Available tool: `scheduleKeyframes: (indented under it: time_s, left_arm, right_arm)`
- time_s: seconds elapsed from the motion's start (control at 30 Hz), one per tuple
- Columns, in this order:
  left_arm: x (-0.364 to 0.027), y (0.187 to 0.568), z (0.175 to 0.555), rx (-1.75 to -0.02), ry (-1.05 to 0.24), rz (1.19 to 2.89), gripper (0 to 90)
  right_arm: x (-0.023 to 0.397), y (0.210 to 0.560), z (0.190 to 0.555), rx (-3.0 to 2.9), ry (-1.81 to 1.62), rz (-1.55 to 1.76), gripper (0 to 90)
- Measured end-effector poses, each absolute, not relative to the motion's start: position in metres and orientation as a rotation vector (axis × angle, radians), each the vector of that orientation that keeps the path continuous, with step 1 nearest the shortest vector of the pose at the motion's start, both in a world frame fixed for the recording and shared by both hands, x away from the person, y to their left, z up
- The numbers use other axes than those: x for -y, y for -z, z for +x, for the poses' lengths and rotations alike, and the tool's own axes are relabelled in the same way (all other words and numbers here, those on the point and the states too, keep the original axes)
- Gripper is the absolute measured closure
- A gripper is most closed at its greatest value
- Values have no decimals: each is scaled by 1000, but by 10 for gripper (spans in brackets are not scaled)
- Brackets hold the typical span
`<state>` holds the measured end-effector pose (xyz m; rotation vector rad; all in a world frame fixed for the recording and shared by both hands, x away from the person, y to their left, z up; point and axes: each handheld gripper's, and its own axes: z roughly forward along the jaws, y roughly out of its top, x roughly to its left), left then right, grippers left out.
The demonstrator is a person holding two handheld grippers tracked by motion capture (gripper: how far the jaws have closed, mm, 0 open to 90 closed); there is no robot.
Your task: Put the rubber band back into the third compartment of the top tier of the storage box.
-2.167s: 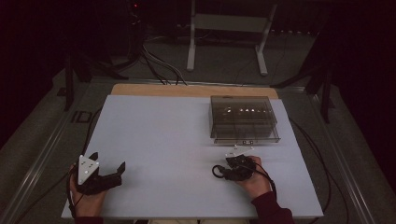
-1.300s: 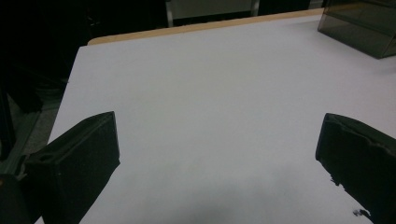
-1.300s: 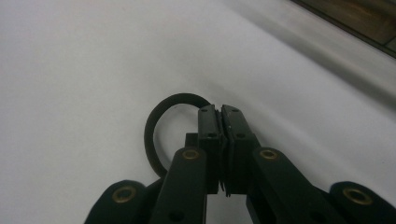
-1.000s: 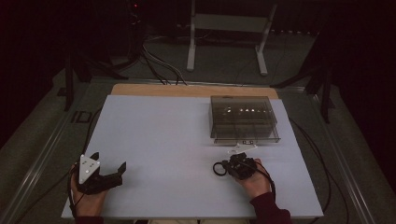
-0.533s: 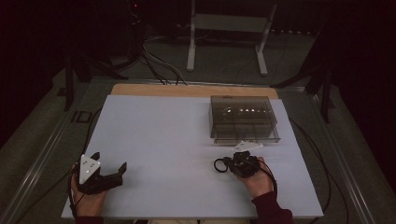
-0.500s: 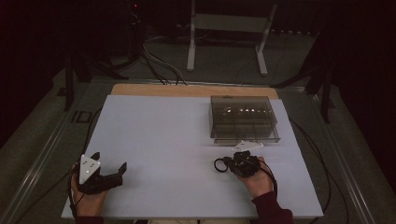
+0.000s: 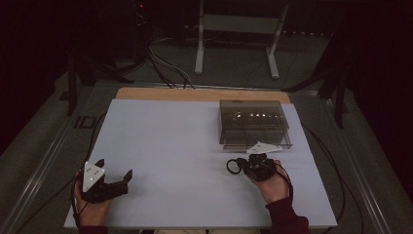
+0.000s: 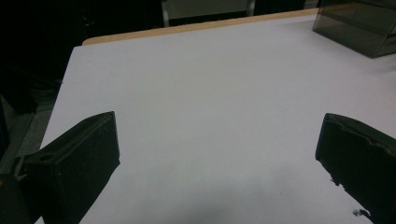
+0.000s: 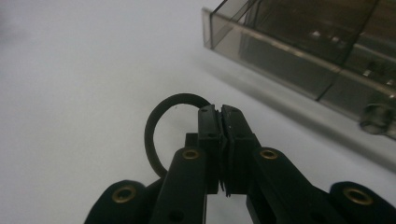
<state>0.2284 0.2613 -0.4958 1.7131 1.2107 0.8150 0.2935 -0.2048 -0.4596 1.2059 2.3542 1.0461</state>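
Black rubber ring pinched in the right jaws

High view: the right gripper [image 7: 242, 165] at 5 o'clock on the white worktop [image 7: 170, 141] holds a black ring [image 7: 233, 166], just below the smoked plastic box [image 7: 253, 124]; the left gripper [image 7: 116, 176] rests at 7 o'clock. Left gripper view: its jaws stand wide apart over bare worktop. Right gripper view: jaws closed on the ring [image 9: 156, 126], the box [image 9: 303, 51] at 2 o'clock.
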Motion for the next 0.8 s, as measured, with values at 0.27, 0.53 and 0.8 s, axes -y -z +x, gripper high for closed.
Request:
scheduleKeyframes:
  time_s: [0.27, 0.53, 0.8]
  left_arm:
    - [-261, 496, 229, -1208, -811, 1719, 6]
    - [-260, 497, 229, -1209, -810, 1719, 6]
    - [-260, 497, 229, -1209, -806, 1723, 6]
  right_arm:
    - [213, 451, 296, -2311, -1067, 1225, 884]
    - [218, 444, 298, -2286, -1074, 1233, 884]
    - [224, 438, 299, -2263, -1082, 1243, 884]
